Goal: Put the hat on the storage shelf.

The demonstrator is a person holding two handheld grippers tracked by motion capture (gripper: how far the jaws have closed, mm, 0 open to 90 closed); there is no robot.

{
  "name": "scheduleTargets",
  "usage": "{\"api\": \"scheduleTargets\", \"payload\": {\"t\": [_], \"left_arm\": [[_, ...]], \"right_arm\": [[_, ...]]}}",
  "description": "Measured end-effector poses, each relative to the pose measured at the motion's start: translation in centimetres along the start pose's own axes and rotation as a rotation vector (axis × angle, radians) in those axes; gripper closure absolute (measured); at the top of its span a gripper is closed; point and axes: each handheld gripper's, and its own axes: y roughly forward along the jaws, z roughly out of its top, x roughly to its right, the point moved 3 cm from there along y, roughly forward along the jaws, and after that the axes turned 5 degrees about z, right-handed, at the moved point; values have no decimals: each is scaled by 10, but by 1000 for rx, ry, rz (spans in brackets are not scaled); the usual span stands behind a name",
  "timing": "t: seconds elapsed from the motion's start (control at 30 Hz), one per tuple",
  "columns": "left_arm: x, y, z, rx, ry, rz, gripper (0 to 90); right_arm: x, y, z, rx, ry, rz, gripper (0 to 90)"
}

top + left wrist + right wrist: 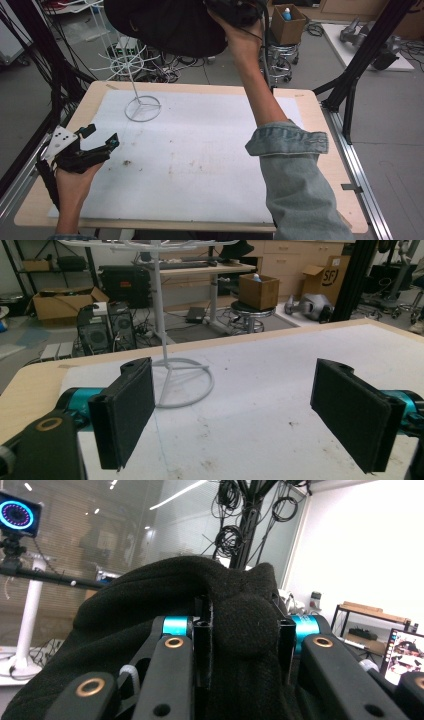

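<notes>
A black knit hat (165, 25) hangs high above the far edge of the table, over the top of a white wire stand (134, 75). My right gripper (235, 10) holds it up there, jaws shut on a bunched fold of the black hat (240, 625). The stand's ring base (143, 108) rests on the white mat at the back left, and the stand (165, 350) also rises ahead of my left gripper. My left gripper (97, 137) hovers low over the mat's left edge, open, with nothing between its pads (127, 410).
The white mat (200, 155) covers most of the wooden table (320, 115) and has a few dirty marks. Black frame posts (360, 55) stand at the right, cables and a rack at the left. A cardboard box (287, 22) sits on a stool beyond the table.
</notes>
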Motion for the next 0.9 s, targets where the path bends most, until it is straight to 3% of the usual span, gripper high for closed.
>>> {"api": "scheduleTargets", "payload": {"t": [0.57, 0.9], "left_arm": [[-2, -2, 0, 6, -11, 0, 181], [-4, -3, 0, 7, -8, -1, 181]], "right_arm": [[15, 29, -11, 7, 65, -91, 717], [23, 48, -20, 7, 105, -112, 717]]}}
